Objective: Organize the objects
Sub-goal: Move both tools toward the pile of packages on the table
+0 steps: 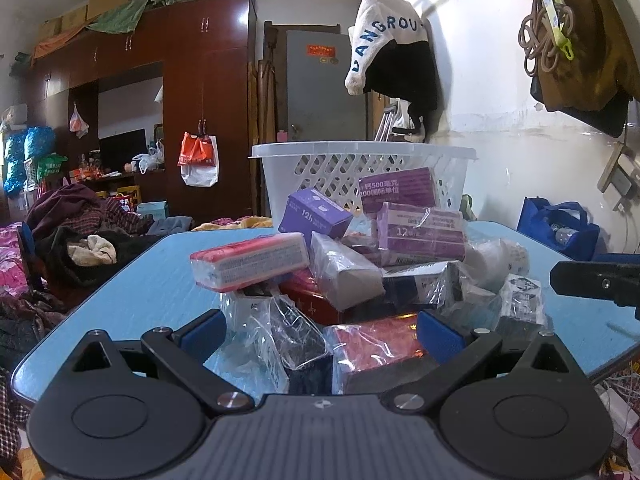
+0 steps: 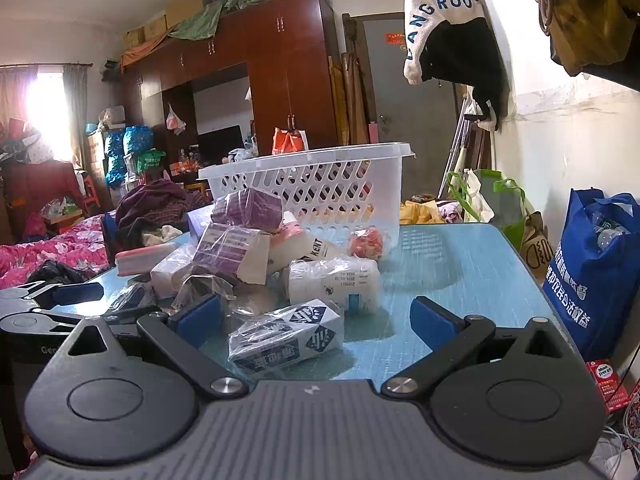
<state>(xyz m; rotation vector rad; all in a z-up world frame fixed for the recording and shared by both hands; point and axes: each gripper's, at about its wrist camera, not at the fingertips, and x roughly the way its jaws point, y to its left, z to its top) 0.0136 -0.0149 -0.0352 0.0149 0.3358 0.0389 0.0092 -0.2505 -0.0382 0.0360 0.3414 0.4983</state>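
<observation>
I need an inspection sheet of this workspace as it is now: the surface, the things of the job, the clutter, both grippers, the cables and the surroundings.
Surface: blue table, bare on its right part.
Job's things: white basket at the far side of the table; pile of wrapped boxes in front of it, with purple boxes on top and a black-and-white carton nearest the right gripper.
Clutter: loose plastic wrap among the boxes.
Grippers: left gripper open, over the near boxes; right gripper open, carton between its fingers, not clamped.
Cables: tangle of wires below the table's right edge.
Surroundings: wardrobe, blue bag, clothes on the bed.
</observation>
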